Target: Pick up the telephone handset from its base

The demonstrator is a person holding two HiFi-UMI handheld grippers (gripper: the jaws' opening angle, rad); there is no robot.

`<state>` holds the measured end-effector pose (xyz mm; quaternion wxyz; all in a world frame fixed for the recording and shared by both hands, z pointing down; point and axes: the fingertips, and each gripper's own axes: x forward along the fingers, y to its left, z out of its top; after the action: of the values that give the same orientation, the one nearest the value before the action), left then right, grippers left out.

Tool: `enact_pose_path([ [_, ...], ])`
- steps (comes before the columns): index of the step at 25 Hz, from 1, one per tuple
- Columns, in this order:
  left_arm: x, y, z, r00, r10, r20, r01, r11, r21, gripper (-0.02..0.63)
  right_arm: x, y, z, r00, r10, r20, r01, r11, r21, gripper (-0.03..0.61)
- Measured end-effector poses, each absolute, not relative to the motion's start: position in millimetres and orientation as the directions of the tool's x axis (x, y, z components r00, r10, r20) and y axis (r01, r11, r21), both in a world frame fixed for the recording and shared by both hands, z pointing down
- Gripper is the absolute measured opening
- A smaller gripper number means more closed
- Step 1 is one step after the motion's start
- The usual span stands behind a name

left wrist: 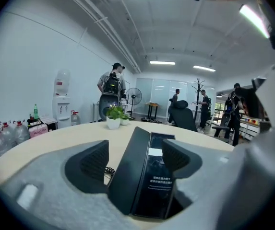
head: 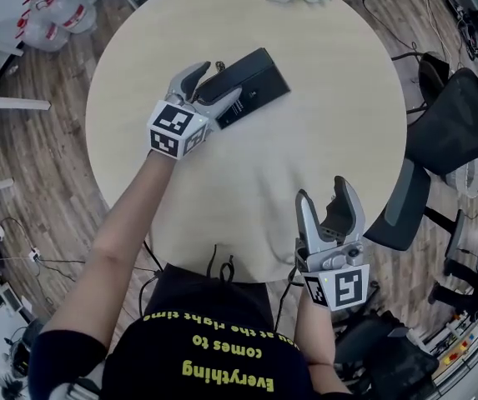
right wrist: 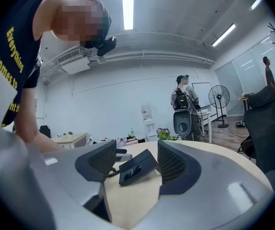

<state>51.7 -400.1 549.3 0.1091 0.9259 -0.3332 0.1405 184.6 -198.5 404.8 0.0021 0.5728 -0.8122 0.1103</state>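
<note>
Presently, the telephone handset (head: 233,67) is found seated on its base (head: 262,90), the set lying on the far left part of the round table (head: 330,98). The left gripper (head: 213,86) is presented at the near end of the set, lined up along the length of the handset, evidently so that the jaws can close across its narrow width. In the left gripper view the jaws (left wrist: 135,159) are seen spread wide, with the handset (left wrist: 130,174) standing between them and the glossy face of the base (left wrist: 159,176) lying under the right-hand pad. A clear gap is noted on the left-hand side, so nothing is held. Whether the right-hand pad touches the handset or only overhangs the base cannot be settled from this angle. A coiled cord (left wrist: 109,170) is seen beside the handset, just inside the left-hand pad, and could be pinched if the closure is made too low. The right gripper (head: 326,202) is kept at the near edge of the table, well apart from the telephone, presumably in reserve. Its jaws (right wrist: 135,162) are likewise spread and hold nothing; the telephone is only sighted at a distance through the gap. The lift is judged not yet begun: closure on the handset alone, clear of the base, is what the next step calls for.
</note>
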Motion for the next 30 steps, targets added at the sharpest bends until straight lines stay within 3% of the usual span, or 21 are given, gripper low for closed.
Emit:
enact_pose_path([
  [13,74,-417,604,0.843,-0.228,0.488,-0.394,-0.878,0.271,0.350,177,-196,416,-0.354,-0.921,0.160,-0.926,0.323,-0.195,0.262],
  [19,82,-414,612,0.839,-0.121,0.531,-0.324,-0.894,0.310,0.333,169,-196,416,-0.377,-0.912,0.162,-0.918,0.344,-0.198,0.261],
  [23,85,-411,611,0.846,-0.073,0.527,-0.287,-0.896,0.338,0.268,169,-195,418,-0.373,-0.913,0.166,-0.919,0.339,-0.200,0.262],
  [25,83,-412,608,0.843,-0.087,0.530,-0.295,-0.900,0.321,0.206,170,-196,419,-0.371,-0.914,0.167,-0.920,0.337,-0.200,0.262],
  [30,77,-415,602,0.822,-0.151,0.549,-0.343,-0.901,0.266,0.126,170,-198,419,-0.370,-0.914,0.168,-0.920,0.335,-0.202,0.259],
])
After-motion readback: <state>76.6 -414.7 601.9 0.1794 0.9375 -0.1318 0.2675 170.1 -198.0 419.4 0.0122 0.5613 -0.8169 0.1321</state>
